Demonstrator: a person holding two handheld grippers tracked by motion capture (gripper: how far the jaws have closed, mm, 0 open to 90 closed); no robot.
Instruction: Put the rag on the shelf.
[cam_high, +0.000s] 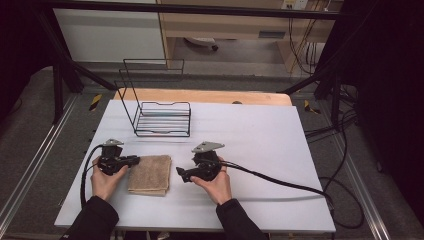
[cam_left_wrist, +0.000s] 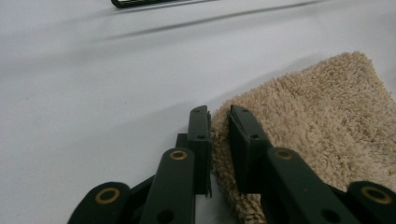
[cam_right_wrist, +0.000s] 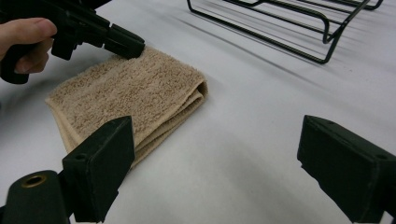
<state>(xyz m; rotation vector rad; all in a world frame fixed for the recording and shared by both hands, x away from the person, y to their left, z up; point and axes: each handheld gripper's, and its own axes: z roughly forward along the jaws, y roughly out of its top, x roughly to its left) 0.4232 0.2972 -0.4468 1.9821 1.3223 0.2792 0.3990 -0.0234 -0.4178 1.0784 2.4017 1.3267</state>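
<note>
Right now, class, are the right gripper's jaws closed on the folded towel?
No: the right gripper has its jaws spread wide, beside the towel.

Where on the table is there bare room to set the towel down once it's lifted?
The widest bare patch is the table to the right of the wire rack, out to the right edge. A narrower strip runs along the near edge, behind both hands. It is crowded at left centre, where the towel, left tool and right tool meet.

Left gripper (cam_high: 136, 160) fingers (cam_left_wrist: 200, 140) nearly closed, pinching; right gripper (cam_right_wrist: 215, 172) fingers (cam_right_wrist: 100, 170) spread wide.
</note>
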